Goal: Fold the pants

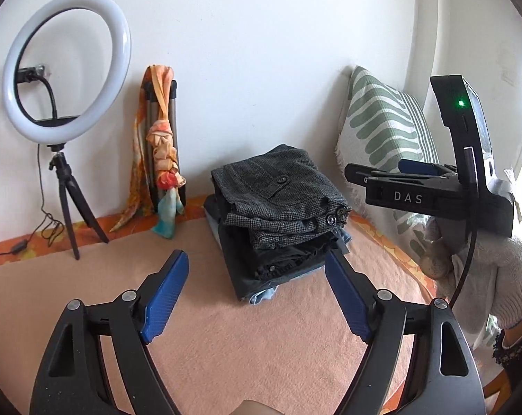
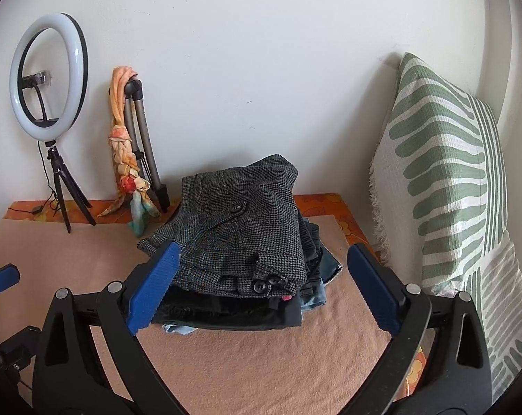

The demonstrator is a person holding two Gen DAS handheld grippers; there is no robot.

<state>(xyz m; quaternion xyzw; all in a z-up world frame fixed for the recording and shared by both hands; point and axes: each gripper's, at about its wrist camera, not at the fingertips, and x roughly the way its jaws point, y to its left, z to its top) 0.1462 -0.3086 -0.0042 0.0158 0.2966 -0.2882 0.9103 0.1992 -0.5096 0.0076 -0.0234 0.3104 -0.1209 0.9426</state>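
Note:
Folded grey houndstooth pants (image 1: 278, 193) lie on top of a stack of folded dark and denim pants (image 1: 278, 269) on a peach blanket (image 1: 226, 328). They also show in the right wrist view (image 2: 240, 231), on the same stack (image 2: 247, 307). My left gripper (image 1: 257, 269) is open and empty, just in front of the stack. My right gripper (image 2: 264, 266) is open and empty, its blue fingers either side of the stack's near end. The right gripper also shows from the side in the left wrist view (image 1: 399, 173), held by a gloved hand.
A ring light on a small tripod (image 1: 67, 69) stands at the back left with its cable. A folded tripod draped with an orange scarf (image 1: 160, 148) leans on the wall. A green-striped pillow (image 2: 444, 186) stands at the right. The white wall is behind.

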